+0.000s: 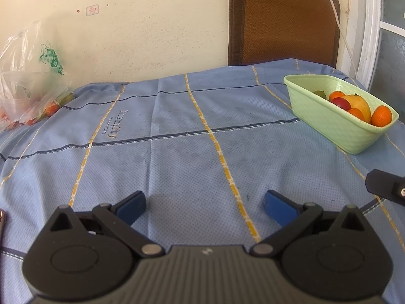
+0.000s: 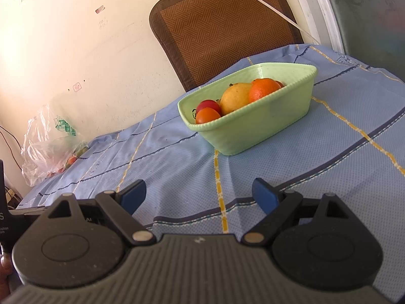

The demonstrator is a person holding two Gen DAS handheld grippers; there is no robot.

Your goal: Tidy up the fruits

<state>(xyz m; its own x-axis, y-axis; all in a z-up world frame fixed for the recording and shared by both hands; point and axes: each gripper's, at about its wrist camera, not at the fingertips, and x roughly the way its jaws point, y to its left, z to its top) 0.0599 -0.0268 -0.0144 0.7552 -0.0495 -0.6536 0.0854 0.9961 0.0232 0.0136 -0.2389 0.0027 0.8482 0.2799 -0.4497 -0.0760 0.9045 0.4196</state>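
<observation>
Both jaws gape, gripping nothing — green basket (image 2: 253, 129) holds oranges (image 2: 264, 90), mango (image 2: 235, 97).

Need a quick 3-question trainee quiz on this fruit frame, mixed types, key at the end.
1. True or false: the left tongs hold a fruit.
2. Multiple choice: the pale green ribbed plastic basket holds (A) only bananas, (B) oranges, a yellow fruit and a red fruit, (C) nothing.
3. Fill in: more fruit sits inside a clear ____ bag at the far left edge of the blue checked tablecloth.

Key
1. False: both the left tongs and the right tongs are open with nothing between them.
2. B: round orange fruit, large yellow fruit, small red fruit.
3. plastic
</observation>
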